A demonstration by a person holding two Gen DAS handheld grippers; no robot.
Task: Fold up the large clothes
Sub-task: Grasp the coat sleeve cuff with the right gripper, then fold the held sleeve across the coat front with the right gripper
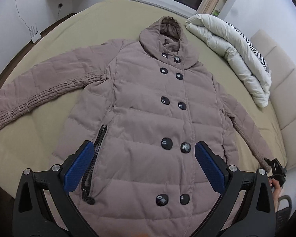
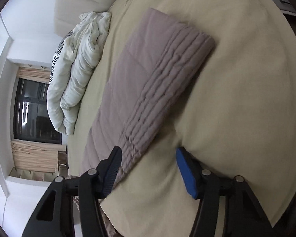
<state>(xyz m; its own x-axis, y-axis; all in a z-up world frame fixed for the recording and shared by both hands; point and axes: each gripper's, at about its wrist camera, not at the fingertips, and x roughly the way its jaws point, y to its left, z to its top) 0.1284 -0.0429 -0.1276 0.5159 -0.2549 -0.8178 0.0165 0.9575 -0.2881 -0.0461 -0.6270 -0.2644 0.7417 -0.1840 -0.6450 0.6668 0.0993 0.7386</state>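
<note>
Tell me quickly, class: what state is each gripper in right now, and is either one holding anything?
Left gripper: open above the coat, holding nothing.
Right gripper: open at the coat's sleeve, cuff end between its fingers, not yet gripped.

The coat is matt quilted cloth with glossy dark buttons; the bedsheet is smooth matt fabric; the duvet looks puffy.

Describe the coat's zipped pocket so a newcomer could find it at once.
Start at the wide bed with the beige sheet, where a taupe hooded puffer coat lies face up with its sleeves spread. Go down the front towards the hem, to the left of the double row of dark buttons. The pocket zip is the coat's one black slanted line, ending in a round pull.
</note>
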